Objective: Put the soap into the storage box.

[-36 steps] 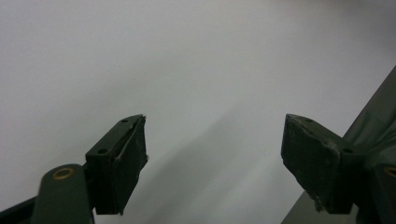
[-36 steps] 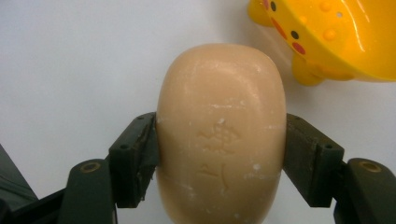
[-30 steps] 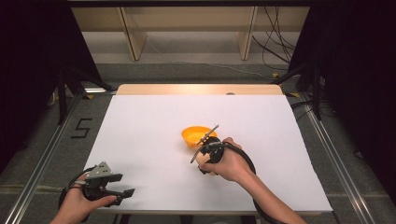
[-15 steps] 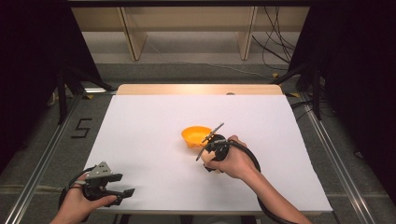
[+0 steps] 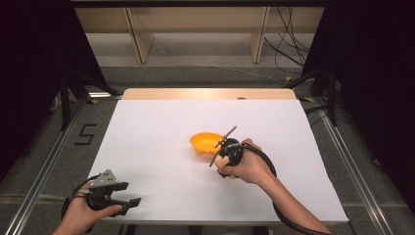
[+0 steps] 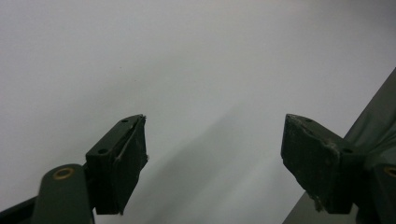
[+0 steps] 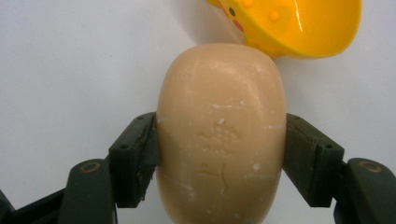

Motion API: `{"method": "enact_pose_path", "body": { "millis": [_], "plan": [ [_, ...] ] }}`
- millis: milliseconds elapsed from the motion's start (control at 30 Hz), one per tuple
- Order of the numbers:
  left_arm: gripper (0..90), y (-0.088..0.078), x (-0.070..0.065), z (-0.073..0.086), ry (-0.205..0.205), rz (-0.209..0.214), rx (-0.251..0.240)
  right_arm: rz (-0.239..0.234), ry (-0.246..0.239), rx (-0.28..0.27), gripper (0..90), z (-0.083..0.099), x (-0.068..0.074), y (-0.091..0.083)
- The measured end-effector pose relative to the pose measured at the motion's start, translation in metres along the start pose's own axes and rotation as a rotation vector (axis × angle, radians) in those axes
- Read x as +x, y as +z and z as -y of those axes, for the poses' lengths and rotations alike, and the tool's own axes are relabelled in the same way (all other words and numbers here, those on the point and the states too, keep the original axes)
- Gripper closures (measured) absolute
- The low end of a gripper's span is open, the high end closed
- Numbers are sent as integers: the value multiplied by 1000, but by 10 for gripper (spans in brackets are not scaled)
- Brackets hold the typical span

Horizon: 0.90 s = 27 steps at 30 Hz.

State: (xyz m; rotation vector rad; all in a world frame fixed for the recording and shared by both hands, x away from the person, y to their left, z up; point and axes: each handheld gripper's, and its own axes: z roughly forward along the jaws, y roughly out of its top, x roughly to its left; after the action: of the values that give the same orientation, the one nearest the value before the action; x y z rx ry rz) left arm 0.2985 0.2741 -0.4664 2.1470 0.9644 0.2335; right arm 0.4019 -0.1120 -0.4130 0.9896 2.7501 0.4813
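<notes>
**Q:** So, where is the soap bar and how does it lie?

**A:** In the right gripper view the tan soap bar sits at centre frame. Its long axis runs bottom to top of the frame, in line with the jaws. The far rounded end points toward the yellow bowl at the upper right and touches, or nearly touches, the bowl's outer wall. The stamped face of the bar is turned toward the camera.

**Q:** State of the right gripper?

**A:** The right gripper pinches the bar. One black jaw presses each long side, at about mid-length of the bar. In the high view the right gripper stands just right of frame centre, directly beside the orange-yellow bowl, with the right hand wrapped around it. The bar itself cannot be made out in that view.

**Q:** And the bowl?

**A:** It rests on the white table near frame centre. The right gripper view shows small raised dots inside it and a printed face on its wall.

**Q:** State of the left gripper?

**A:** The left gripper has its jaws spread wide, with nothing between them, above bare white surface. In the high view the left gripper is at the lower left of the frame, near the table's front edge, held by the left hand, well apart from the bowl.
</notes>
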Motion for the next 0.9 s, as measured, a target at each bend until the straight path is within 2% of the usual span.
{"method": "enact_pose_path", "body": {
  "millis": [200, 667, 900],
  "plan": [
    [221, 0, 0, 0, 0, 0, -2, -9, 6, -1, 335, 0, -4, -3],
    [222, 0, 0, 0, -3, -2, -7, 12, 20, -4, 335, -3, -14, -11],
    [222, 0, 0, 0, -6, -2, -9, 23, -3, -9, 335, -7, -21, -15]
  ]
}}
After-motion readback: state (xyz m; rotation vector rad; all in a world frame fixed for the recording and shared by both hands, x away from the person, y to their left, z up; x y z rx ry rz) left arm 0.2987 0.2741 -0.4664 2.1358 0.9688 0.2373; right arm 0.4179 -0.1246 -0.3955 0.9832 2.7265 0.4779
